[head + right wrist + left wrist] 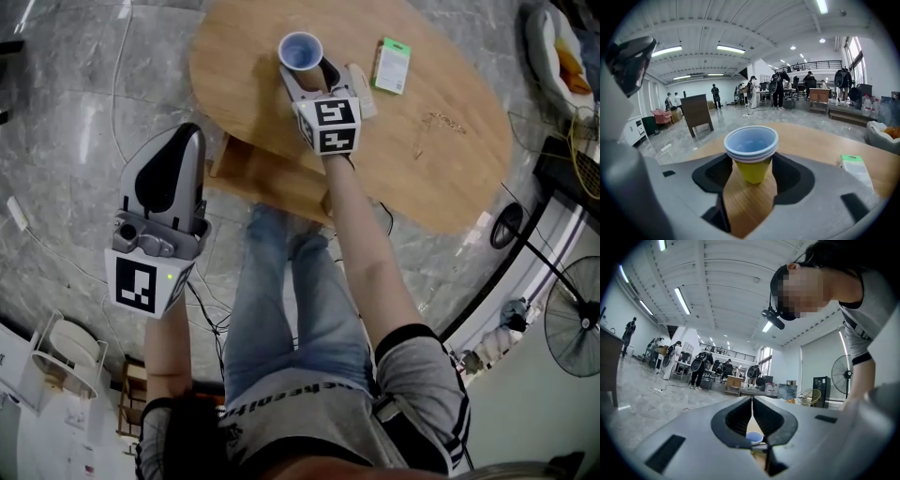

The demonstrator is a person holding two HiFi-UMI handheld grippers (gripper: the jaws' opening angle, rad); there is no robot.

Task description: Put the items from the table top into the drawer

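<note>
Couple of nested cups [300, 50], blue inside and yellow outside, stand near the far edge of the wooden table [450, 169] in the head view. The right gripper [309, 75] is reached out on a straight arm around them, and the left gripper [183, 136] hangs off the table over the floor. Left gripper view: jaws pressed together on nothing, pointing about level. Right gripper view: jaws spread either side of the cups, not clearly squeezing. I reckon they're light, thin and crushable, so pinch gently on the yellow wall under the rim.
</note>
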